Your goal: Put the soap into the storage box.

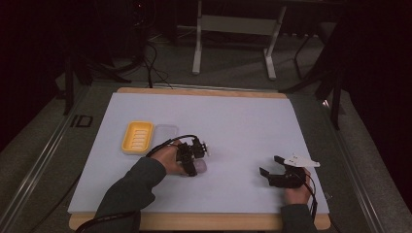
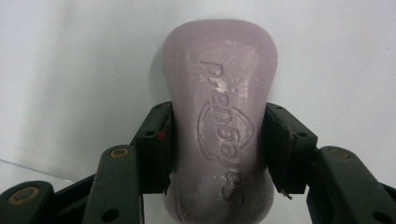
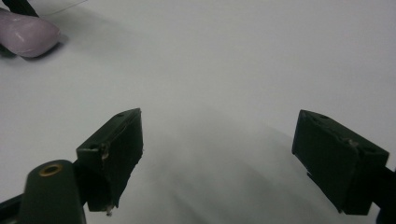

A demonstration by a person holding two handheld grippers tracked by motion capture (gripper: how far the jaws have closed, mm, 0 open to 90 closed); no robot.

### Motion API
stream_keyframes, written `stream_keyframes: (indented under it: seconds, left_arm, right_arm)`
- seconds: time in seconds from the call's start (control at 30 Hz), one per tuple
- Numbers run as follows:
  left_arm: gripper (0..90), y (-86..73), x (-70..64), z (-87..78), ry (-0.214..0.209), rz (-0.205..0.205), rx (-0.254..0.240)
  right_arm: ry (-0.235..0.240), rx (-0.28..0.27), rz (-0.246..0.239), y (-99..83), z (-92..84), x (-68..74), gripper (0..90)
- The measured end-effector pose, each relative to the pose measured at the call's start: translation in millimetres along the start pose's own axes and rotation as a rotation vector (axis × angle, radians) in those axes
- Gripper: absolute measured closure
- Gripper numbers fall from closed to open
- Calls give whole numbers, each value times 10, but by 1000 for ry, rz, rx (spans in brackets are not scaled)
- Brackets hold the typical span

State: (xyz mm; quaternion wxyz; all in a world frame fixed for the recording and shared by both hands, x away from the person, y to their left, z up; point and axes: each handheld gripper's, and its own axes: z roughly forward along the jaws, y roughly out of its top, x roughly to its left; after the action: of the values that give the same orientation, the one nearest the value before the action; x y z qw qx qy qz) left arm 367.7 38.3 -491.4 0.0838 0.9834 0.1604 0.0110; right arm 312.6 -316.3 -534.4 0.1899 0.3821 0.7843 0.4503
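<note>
A pale purple bar of soap with an embossed logo lies on the white table sheet. My left gripper is shut on its narrow waist, both pads pressing its sides. From the high view the soap sits left of centre under my left gripper. A yellow soap dish and a clear lid lie side by side just beyond it to the left. My right gripper rests at the front right, open, with nothing between its jaws. In the right gripper view the soap shows at the top left.
The white sheet covers a wooden board. Beyond the table stands a grey metal frame on a dark floor, with cables at the back left.
</note>
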Motion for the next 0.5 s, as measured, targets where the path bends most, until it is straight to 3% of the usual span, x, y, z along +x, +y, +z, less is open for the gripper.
stream_keyframes:
  seconds: [0.33,0.5]
  left_arm:
    - [489,-66,57,-63,34,-31,-13]
    - [491,-98,88,-80,32,-44,-7]
  right_arm:
    - [-1,-2,1,0,-1,0,160]
    - [-2,-1,2,0,-2,0,161]
